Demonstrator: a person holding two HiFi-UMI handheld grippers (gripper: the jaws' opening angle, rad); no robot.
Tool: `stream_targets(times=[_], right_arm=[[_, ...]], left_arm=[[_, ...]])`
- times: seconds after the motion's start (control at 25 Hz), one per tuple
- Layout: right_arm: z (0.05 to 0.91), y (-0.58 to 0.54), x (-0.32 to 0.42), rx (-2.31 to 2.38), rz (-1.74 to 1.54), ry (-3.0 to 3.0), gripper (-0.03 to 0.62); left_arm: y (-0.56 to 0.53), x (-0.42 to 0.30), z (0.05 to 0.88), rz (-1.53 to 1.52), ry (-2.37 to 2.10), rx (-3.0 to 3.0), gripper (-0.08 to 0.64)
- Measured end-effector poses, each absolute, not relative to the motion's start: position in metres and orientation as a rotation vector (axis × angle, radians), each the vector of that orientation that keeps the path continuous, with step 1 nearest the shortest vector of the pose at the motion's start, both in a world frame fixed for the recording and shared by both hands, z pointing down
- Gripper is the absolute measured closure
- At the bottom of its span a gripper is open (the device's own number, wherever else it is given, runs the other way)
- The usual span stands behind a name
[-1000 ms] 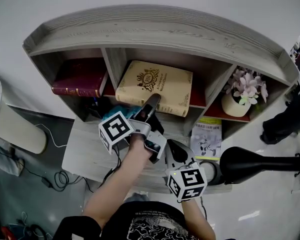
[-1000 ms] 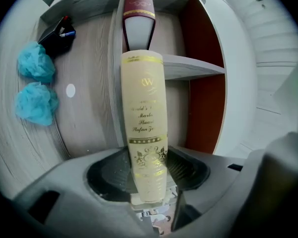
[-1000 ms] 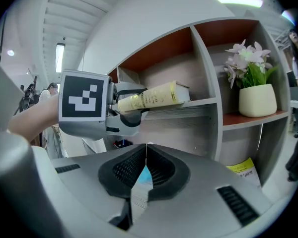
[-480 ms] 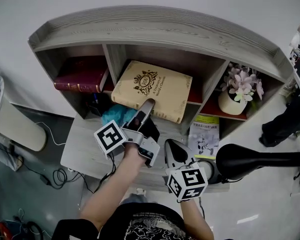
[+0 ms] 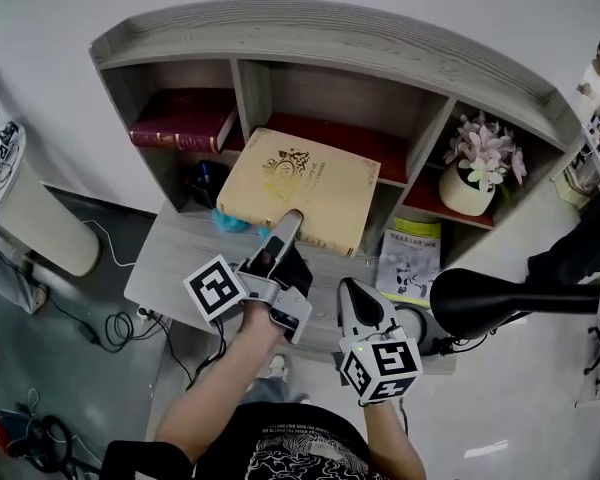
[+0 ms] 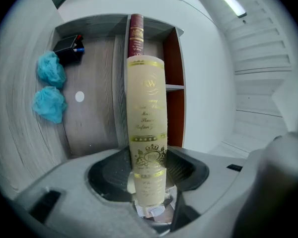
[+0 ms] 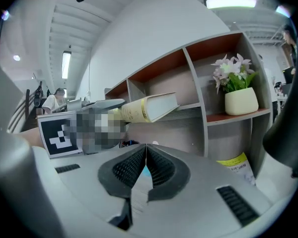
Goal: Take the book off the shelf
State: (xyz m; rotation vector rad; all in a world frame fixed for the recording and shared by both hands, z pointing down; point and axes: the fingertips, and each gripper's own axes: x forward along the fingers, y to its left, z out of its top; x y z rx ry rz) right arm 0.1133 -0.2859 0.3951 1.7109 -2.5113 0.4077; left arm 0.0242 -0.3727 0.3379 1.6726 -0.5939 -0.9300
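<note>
My left gripper (image 5: 288,224) clamped on the tan book (image 5: 298,180), which juts out of the shelf (image 5: 320,38). Maroon book (image 5: 180,128) left of it, flower pot (image 5: 467,190) right, blue cloth (image 5: 230,222) below. Right gripper (image 5: 351,290) jaws together, empty.

Cream book (image 6: 148,133): gilt script & crest on spine; monogram looks like "RW", rest too blurred to read. Black-and-white square code markers, no letters, on cubes of left gripper (image 5: 285,230) & right gripper (image 5: 348,290). Yellow-green booklet (image 5: 412,258): print too small to read.
</note>
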Motion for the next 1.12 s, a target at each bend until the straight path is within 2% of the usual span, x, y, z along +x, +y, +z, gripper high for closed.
stream_targets(times=[0.68, 1.12], right_arm=[[0.389, -0.198, 0.104, 1.694, 0.311, -2.565, 0.577], [0.384, -0.176, 0.098, 1.698, 0.237, -2.558, 0.577]], left_arm=[[-0.247, -0.025, 0.378, -1.024, -0.670, 1.622, 0.356], [-0.215, -0.026, 0.393, -1.008, -0.683, 1.616, 0.356]])
